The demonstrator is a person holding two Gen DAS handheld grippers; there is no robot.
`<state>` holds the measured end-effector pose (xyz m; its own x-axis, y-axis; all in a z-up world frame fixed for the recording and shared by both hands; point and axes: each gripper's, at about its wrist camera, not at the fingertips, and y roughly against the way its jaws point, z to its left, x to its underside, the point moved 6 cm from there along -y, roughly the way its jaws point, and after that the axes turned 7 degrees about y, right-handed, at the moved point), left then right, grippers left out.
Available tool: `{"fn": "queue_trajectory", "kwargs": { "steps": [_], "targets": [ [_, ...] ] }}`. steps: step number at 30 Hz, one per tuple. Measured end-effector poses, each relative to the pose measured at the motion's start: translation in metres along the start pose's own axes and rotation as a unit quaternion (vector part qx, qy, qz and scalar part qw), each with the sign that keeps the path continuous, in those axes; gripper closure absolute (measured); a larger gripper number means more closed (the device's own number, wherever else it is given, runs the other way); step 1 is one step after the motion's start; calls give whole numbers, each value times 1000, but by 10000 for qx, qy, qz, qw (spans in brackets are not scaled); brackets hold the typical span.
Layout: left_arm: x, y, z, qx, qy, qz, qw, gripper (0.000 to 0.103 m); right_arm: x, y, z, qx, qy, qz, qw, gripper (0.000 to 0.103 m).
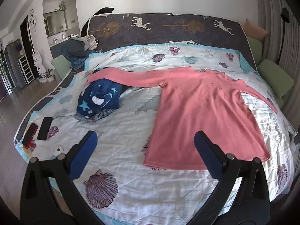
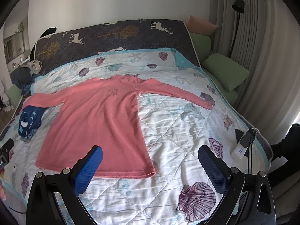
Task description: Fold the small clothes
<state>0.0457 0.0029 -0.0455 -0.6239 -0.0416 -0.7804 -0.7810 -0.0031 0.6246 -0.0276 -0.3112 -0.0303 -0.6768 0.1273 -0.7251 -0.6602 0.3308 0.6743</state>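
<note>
Shirt (image 1: 204, 116) flat on quilt (image 1: 121, 131), sleeves spread, left sleeve over blue garment (image 1: 99, 99) at ten o'clock. Left gripper (image 1: 145, 146) and right gripper (image 2: 150, 161) gape, empty. Folding not begun; next, probably, pinch a sleeve.

Pink shirt (image 1: 202, 112); navy star-moon cloth (image 1: 99, 99); white quilt (image 1: 131, 196), purple shells.

Two phones (image 1: 37, 131) lie side by side on the shell-print quilt (image 1: 131, 136), green pillows (image 2: 226, 71) alongside
</note>
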Motion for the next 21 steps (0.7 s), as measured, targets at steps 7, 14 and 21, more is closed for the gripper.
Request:
{"fn": "queue_trajectory", "kwargs": {
  "steps": [7,14,21],
  "targets": [
    [0,2,-2,59,-1,-38,10000,0,-1,1,2,15,42,-1,10000,0],
    [-1,5,-2,66,6,-68,10000,0,0,1,5,73,114,13,9999,0],
    [-5,7,-1,52,26,-83,9999,0,-1,3,2,113,70,-12,9999,0]
  ]
}}
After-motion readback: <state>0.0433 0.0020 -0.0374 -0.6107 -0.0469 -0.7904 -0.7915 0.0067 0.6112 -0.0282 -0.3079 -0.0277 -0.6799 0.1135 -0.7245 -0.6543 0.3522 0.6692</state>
